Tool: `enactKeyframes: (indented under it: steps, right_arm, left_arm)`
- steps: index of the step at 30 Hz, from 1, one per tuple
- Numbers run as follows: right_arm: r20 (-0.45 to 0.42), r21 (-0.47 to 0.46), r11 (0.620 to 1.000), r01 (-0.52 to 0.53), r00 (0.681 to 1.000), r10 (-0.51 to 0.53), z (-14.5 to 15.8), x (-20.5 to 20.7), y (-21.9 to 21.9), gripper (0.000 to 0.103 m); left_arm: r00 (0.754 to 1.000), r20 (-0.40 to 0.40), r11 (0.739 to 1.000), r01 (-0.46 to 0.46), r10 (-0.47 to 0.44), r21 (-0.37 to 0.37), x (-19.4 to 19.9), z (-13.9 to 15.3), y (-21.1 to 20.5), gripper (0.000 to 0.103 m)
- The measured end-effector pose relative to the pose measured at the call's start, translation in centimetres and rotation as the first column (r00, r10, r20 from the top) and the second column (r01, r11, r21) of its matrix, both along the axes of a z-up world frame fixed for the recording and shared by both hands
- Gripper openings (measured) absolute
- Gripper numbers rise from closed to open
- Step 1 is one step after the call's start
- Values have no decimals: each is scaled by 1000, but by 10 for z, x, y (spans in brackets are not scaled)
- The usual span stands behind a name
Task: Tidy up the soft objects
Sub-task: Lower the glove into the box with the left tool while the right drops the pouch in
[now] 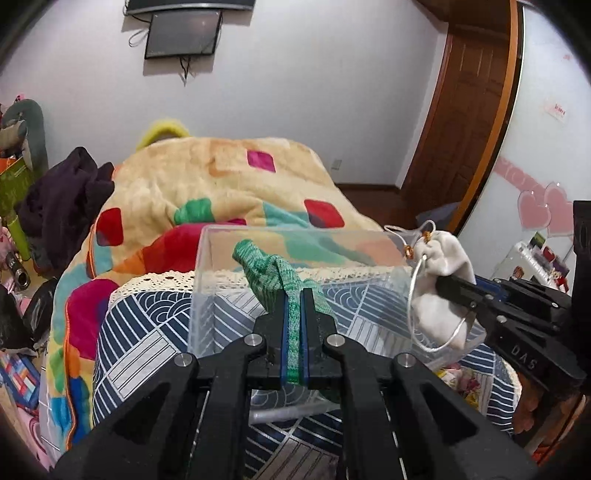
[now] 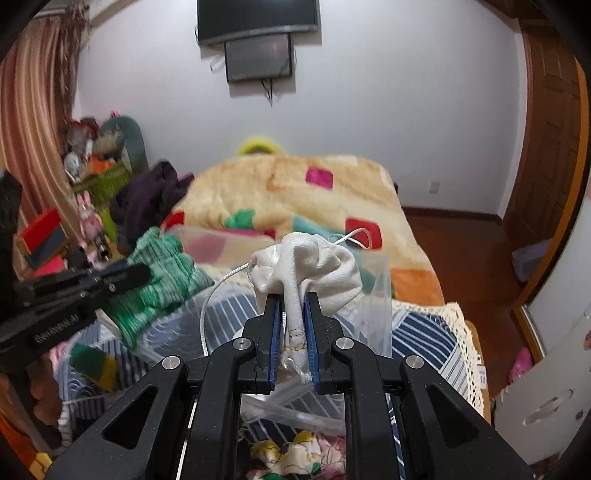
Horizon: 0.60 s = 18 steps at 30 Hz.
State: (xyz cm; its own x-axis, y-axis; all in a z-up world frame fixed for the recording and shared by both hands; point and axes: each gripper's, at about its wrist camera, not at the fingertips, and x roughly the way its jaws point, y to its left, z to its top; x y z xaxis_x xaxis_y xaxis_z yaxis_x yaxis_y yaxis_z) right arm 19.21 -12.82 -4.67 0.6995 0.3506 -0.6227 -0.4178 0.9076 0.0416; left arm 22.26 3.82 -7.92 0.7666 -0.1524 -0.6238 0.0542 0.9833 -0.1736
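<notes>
Clear box [image 1: 295, 236] sits on a patterned cloth [image 1: 147, 332] at the near end of the bed, blanket [image 1: 221, 184] spread behind it. Left gripper [image 1: 294, 295] holds a knit cloth [image 1: 266, 269] over the box's middle; right gripper [image 1: 443, 282] holds a drawstring pouch [image 1: 439, 258] over the box's right edge. Dark clothing pile [image 1: 62, 203] lies at the bed's left side. Screen [image 1: 183, 33] hangs on the far wall, door [image 1: 461, 122] to the right.

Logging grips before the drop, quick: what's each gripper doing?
Left gripper: shut on the green cloth.
Right gripper: shut on the white pouch.
</notes>
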Motion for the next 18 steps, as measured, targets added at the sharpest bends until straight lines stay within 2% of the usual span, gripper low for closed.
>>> enactKeyframes:
  steps: [8, 13, 18]
  right_arm:
    - [-128, -28, 999, -32, 991, 28, -22, 19, 4, 12]
    - [-159, -51, 997, -56, 986, 47, -28, 20, 3, 13]
    - [-143, -61, 996, -65, 988, 56, -25, 15, 3, 14]
  left_arm:
    - [996, -88, 998, 14, -8, 65, 19, -21, -13, 4]
    - [995, -97, 995, 31, -21, 96, 13, -26, -18, 5]
    - [997, -71, 992, 47, -39, 116, 2, -20, -22, 20]
